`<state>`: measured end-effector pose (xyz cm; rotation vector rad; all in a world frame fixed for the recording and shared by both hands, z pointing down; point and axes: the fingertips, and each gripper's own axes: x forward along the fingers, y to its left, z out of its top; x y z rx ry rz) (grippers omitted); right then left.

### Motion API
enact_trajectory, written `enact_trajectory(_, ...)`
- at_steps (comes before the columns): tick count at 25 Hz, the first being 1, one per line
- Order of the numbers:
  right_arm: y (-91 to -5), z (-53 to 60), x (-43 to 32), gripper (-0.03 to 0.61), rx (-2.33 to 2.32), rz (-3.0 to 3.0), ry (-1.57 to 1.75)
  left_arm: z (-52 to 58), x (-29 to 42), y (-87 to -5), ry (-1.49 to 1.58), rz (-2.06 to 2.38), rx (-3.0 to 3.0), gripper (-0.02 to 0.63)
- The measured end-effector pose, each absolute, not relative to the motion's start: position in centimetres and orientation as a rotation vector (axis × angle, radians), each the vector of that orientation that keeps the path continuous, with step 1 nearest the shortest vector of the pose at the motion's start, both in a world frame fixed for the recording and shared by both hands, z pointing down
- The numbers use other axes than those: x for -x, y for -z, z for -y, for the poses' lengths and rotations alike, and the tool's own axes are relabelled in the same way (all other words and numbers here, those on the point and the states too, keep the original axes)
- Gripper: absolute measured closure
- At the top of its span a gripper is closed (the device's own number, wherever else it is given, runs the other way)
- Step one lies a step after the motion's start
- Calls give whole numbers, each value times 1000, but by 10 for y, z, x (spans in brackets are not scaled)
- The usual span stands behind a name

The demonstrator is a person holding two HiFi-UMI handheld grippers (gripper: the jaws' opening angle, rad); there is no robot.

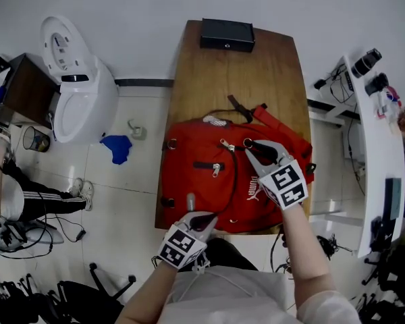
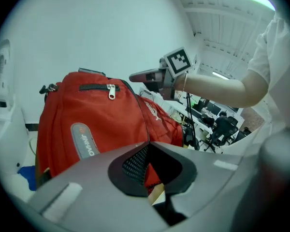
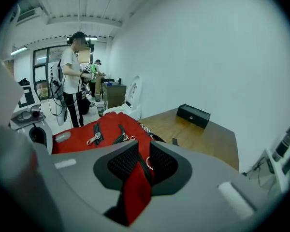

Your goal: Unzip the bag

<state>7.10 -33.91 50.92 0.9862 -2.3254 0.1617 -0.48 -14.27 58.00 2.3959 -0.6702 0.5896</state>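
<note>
Table [image 1: 270, 66]: wooden, with its long axis running away from me. A black box [image 1: 227, 35] sits at the far edge, well clear of the work.

Bag [image 1: 202, 181]: a red backpack lying flat on the near half of the table. Its base is at the near edge, and its handle and straps point toward the far edge. It spans almost from the left edge to the right edge.

Left gripper [image 1: 196, 211]: at the bag's base, by the near edge. In the left gripper view the jaw tips meet, with red fabric caught in the recess between the pads [image 2: 135, 161]. I judge it to be pinched on the bag as an anchor.

Right gripper [image 1: 252, 148]: over the bag's upper right part, toward the far side. It is the nearer of the two to the zip hardware.

Zip track [image 1: 234, 177]: a dark line curving up the bag from the left gripper toward the right one, so its long axis runs near to far, between my two hands.

Ring pull [image 3: 148, 163]: small and pale, lying on the track directly between the right jaws.

Right pads [image 3: 121, 166]: part way apart, neither wide nor narrow. A red fold, the track and the ring stand in the gap, and I see nothing clamped. In my judgement the ring must be gripped before the slider is drawn along the track.
</note>
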Motion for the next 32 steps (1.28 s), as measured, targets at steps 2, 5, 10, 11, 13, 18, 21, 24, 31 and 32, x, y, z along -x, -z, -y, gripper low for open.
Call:
enact_trajectory(2,-495,327,-82,524,-1036,2362,-167,148,8,-562,-524,714,-2428,607)
enact_trajectory(5,-469,301,-94,569,-1106,2468,-169,156,15,-529,-439,808,-2496,607)
enact_trajectory(10,-429,234,-100,569,-1154,2606,-39,147,28,-468,-325,986,-2640,607)
enact_trajectory(11,-424,217,-101,569,-1147,2621,1,141,29,-456,-291,1020,-2655,607)
enact_trajectory(13,-418,185,-101,569,-1121,2640,45,126,30,-439,-245,1064,-2676,607)
enact_trajectory(18,-415,129,-103,569,-1107,2630,109,86,23,-427,-255,1053,-2731,607)
enact_trajectory(21,-412,97,-99,569,-1159,2645,81,61,28,-419,-203,1071,-2761,607)
enact_trajectory(24,-414,58,-84,569,-1178,2657,51,31,36,-412,-174,1080,-2783,607)
enact_trajectory(31,-413,-30,-50,569,-1316,2637,-6,-43,60,-400,-176,1063,-2823,607)
enact_trajectory(32,-412,-40,-45,569,-1328,2634,-12,-51,61,-395,-158,1053,-2829,607)
